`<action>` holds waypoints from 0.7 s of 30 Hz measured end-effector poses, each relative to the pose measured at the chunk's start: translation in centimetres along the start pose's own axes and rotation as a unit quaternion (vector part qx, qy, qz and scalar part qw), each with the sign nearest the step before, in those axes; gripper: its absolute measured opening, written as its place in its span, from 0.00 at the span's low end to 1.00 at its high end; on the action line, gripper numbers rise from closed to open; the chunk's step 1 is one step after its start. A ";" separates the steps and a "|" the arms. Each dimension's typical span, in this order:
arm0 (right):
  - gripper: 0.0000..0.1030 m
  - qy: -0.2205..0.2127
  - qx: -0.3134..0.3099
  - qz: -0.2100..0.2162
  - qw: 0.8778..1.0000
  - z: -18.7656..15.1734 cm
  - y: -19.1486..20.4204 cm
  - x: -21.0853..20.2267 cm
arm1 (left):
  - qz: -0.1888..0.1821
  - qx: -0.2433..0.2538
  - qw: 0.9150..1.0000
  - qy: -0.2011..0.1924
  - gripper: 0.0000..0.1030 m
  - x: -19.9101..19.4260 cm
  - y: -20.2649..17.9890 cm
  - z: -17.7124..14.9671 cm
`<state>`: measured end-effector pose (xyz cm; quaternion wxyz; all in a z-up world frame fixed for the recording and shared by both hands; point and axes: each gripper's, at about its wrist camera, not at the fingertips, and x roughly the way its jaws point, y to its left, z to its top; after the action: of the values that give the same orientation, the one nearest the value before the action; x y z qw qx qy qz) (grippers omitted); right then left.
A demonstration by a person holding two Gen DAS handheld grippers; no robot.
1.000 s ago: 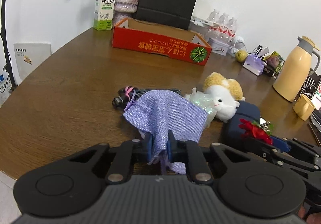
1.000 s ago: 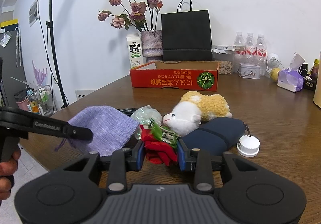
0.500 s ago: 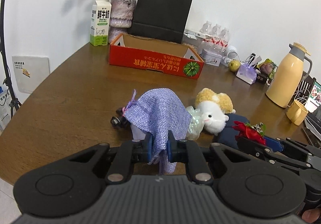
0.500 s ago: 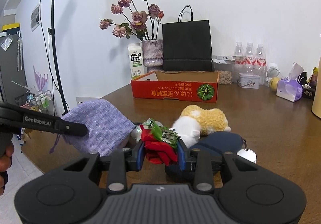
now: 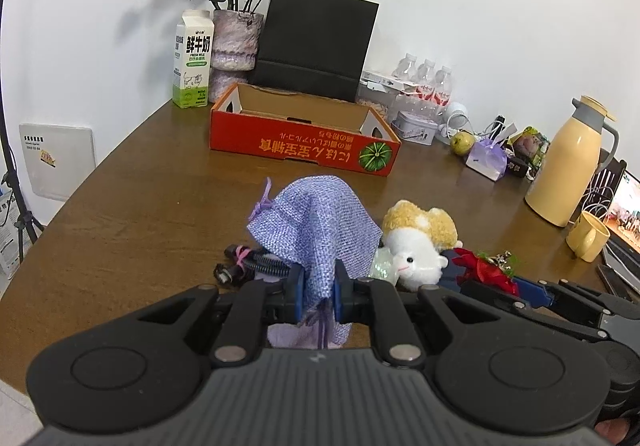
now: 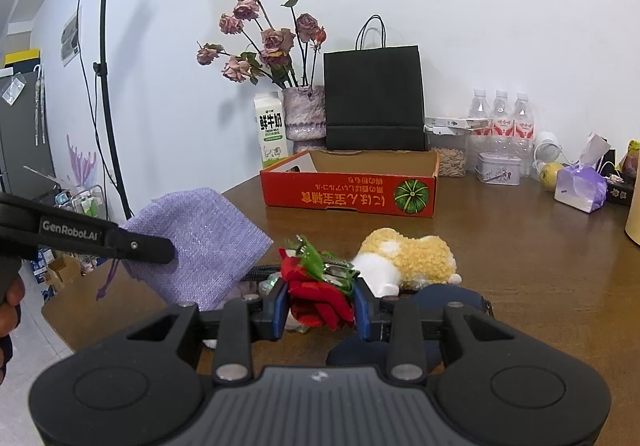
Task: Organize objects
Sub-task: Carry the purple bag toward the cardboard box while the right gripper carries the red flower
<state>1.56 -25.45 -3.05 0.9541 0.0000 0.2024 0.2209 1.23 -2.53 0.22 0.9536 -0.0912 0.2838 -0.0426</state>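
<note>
Left gripper (image 5: pixel 316 288) is squeezed tight on a purple cloth pouch (image 5: pixel 316 230), holding it up above the brown table (image 5: pixel 140 206). Right gripper (image 6: pixel 320 304) pinches a red fabric flower (image 6: pixel 320 294) just above the plush sheep (image 6: pixel 408 258).

A lilac woven pouch (image 5: pixel 320 230) hangs over the brown wood-grain bench (image 5: pixel 140 214). The fabric flower (image 6: pixel 320 298) is red with green leaves. The plush toy (image 6: pixel 408 258) is white and tan; the box (image 6: pixel 348 194) is orange-red with a green pumpkin print.
</note>
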 end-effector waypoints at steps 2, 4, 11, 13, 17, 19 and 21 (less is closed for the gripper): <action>0.31 0.000 -0.001 0.001 1.000 0.4 0.0 0.3 | -0.001 0.001 1.000 0.000 0.13 0.2 0.0 0.4; 0.31 0.001 -0.002 0.002 1.000 0.9 -0.1 0.7 | -0.001 0.000 1.000 0.000 0.13 0.4 0.0 0.9; 0.31 0.004 -0.002 0.006 1.000 2.3 -0.3 2.2 | 0.000 -0.001 1.000 0.000 0.13 1.3 0.2 2.3; 0.31 0.005 -0.002 0.007 1.000 2.6 -0.3 2.7 | 0.001 -0.001 1.000 0.001 0.13 1.7 0.3 2.8; 0.31 0.008 -0.002 0.008 1.000 3.3 -0.4 3.8 | 0.002 -0.004 1.000 0.002 0.13 2.6 0.7 3.9; 0.31 0.010 -0.003 0.009 1.000 3.6 -0.4 4.4 | 0.001 -0.005 1.000 0.003 0.13 3.1 0.8 4.3; 0.31 0.012 -0.003 0.009 1.000 4.0 -0.5 4.9 | 0.001 -0.006 1.000 0.003 0.13 3.5 0.9 4.8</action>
<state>7.33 -23.45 -1.37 0.9496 -0.0034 0.2128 0.2300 6.81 -1.34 2.10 0.9522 -0.0962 0.2872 -0.0406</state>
